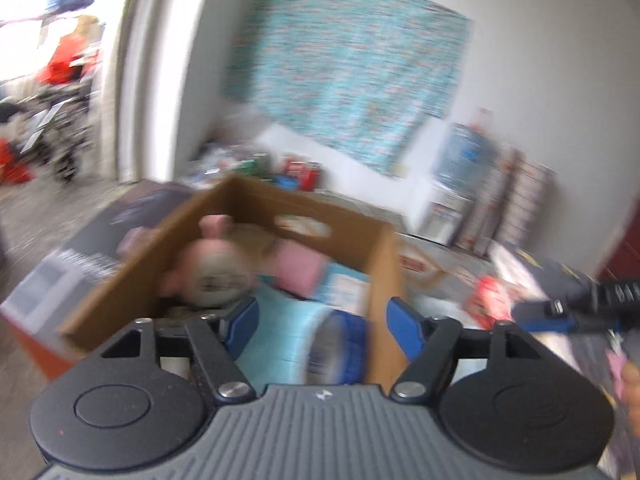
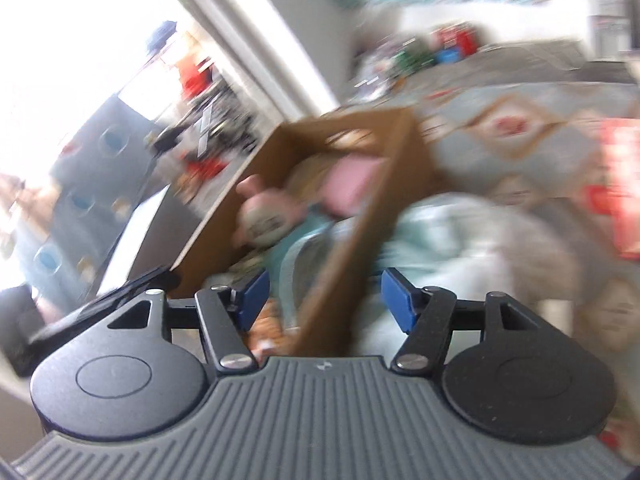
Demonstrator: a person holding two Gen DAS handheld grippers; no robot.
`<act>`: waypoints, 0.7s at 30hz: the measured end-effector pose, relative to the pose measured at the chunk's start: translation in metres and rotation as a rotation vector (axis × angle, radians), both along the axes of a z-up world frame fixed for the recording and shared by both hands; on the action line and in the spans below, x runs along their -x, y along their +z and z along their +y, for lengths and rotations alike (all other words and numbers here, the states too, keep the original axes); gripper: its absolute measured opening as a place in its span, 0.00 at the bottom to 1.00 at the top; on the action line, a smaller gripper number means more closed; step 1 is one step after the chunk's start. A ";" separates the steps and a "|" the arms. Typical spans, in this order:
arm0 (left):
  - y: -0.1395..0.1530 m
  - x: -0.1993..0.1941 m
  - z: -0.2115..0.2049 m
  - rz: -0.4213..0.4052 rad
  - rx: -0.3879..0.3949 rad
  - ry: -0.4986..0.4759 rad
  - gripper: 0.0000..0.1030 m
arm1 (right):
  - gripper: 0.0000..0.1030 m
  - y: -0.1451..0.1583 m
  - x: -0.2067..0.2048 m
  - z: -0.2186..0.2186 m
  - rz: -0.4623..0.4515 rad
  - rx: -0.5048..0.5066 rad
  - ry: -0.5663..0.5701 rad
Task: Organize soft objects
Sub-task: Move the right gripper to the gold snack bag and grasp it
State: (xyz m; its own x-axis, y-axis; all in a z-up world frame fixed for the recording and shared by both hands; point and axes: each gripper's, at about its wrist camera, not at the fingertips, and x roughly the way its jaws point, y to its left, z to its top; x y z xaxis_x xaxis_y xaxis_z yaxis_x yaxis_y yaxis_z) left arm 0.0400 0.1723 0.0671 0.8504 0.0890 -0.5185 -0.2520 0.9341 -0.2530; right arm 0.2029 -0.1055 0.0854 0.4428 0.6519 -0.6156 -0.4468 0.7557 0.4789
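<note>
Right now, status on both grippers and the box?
Left gripper open, empty. Right gripper open, empty. Cardboard box holds pink plush and light blue cloth. Frames blurred; no visible obstruction.

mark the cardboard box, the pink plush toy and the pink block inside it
cardboard box [image 1: 256, 204]: left wrist view, inner face of the far wall.
pink plush toy [image 1: 218, 276]: left wrist view, its pale round belly.
pink block [image 1: 298, 270]: left wrist view, its front face.

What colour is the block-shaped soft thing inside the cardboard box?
Pink block; clearest in the left wrist view.
</note>
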 end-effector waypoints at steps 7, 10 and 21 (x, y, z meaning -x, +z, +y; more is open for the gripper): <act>-0.012 -0.043 -0.108 -0.031 -0.131 -0.358 0.79 | 0.61 -0.027 -0.001 -0.099 0.061 0.039 -0.192; -0.023 -0.062 -0.150 -0.031 -0.182 -0.461 0.79 | 0.61 -0.049 -0.002 -0.128 0.100 0.045 -0.242; -0.087 -0.113 -0.233 0.101 -0.285 -0.629 0.54 | 0.59 -0.116 -0.040 -0.156 0.267 -0.091 -0.201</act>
State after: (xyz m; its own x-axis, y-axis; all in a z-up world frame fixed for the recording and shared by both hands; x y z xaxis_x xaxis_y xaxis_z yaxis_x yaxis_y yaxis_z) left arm 0.1527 -0.0604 -0.0196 0.7336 -0.2607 -0.6276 0.3495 0.9367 0.0195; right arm 0.2429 -0.2614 -0.0309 0.3990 0.6258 -0.6701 -0.1432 0.7644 0.6286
